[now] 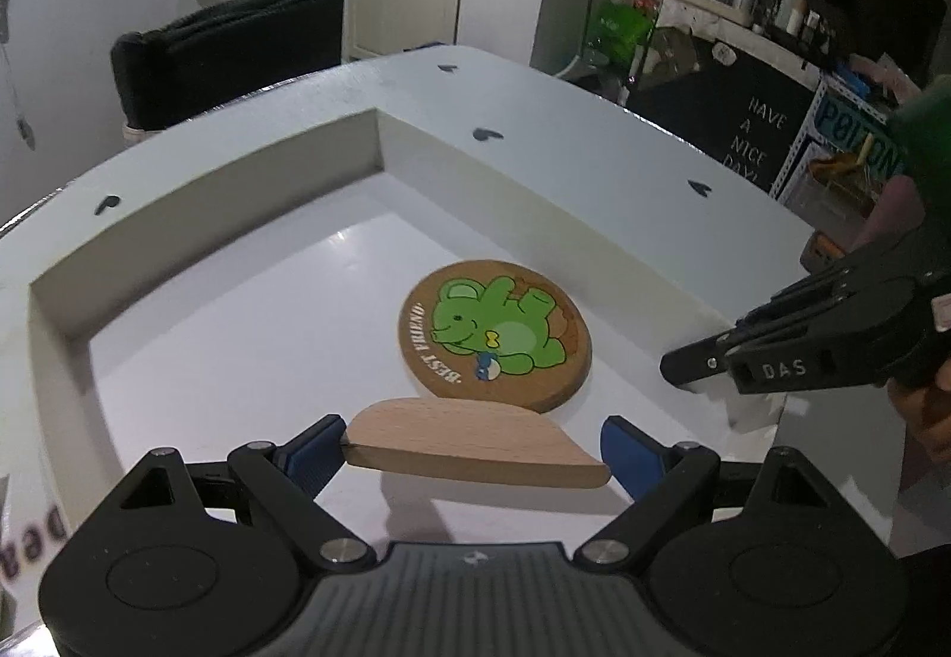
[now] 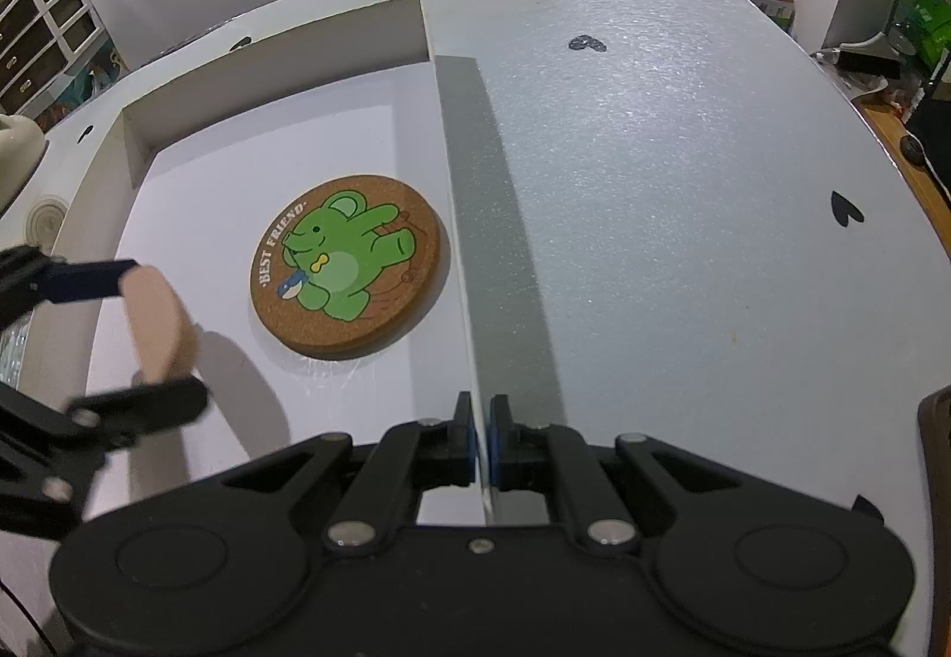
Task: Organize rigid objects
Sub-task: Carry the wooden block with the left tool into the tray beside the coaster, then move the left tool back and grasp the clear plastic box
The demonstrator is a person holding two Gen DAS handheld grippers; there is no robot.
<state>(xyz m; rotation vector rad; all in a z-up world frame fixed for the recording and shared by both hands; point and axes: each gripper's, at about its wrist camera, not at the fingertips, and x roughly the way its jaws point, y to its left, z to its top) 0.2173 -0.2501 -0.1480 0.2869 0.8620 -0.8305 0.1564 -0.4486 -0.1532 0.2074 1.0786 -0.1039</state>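
A plain wooden coaster hangs over the floor of a shallow white box, with my left gripper shut on its two edges. In the right wrist view the same wooden coaster stands tilted on edge between the left gripper's fingers, near the box's left side. A round cork coaster printed with a green bear lies flat inside the white box; it is the cork coaster close to the right wall. My right gripper is shut on that thin right wall; the right gripper is at the near corner.
The box sits on a pale grey table dotted with small dark hearts. A black chair stands behind the table's far edge. A hand holds the right gripper at the right. Shelves and clutter lie beyond the table.
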